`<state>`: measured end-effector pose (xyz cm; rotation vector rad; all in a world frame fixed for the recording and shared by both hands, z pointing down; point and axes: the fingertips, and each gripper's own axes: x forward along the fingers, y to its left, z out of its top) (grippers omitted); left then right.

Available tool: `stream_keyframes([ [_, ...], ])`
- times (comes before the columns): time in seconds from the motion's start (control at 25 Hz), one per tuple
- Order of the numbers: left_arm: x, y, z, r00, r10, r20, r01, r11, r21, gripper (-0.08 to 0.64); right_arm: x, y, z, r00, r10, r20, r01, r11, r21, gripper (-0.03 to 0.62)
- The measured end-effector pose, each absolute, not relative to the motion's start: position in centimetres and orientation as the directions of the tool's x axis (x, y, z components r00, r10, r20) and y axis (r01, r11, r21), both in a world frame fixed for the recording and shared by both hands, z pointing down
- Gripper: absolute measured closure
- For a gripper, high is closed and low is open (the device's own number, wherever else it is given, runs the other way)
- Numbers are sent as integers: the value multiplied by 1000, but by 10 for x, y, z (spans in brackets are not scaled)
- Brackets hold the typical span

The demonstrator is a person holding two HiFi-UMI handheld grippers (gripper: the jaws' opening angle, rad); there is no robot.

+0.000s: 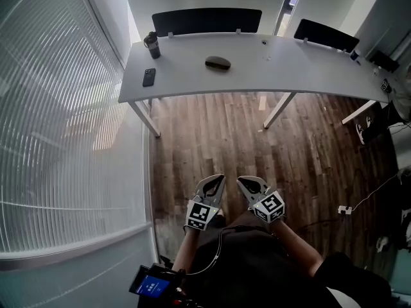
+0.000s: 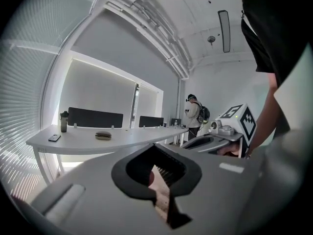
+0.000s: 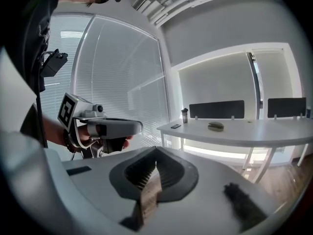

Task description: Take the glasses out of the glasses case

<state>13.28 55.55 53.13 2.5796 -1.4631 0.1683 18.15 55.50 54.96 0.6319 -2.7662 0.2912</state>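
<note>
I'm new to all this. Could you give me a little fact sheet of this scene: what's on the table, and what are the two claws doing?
Furniture: white table across a wood floor from the person
On it: case near the middle, looks shut; phone and bottle at the left end
Claws: left claw and right claw both shut, empty, side by side, far from the table
Progress: not begun; case untouched

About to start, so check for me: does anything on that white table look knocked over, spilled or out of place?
Nothing stands out. On the white table, the dark oval glasses case lies flat and looks closed. The black phone lies flat near the left end, and the dark bottle stands upright. No spill shows.
</note>
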Motion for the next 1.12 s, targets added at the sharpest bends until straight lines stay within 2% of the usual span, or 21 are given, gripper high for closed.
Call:
stream_keyframes([
  [0.96, 143, 560, 550, 493, -842, 219, -870, -482, 103, 559, 202, 559, 549, -853, -414, 318, -473, 871, -135, 584],
  [1.12, 126, 560, 544, 495, -840, 225, -869, -482, 111, 559, 182, 558, 544, -854, -408, 322, -468, 873, -135, 584],
])
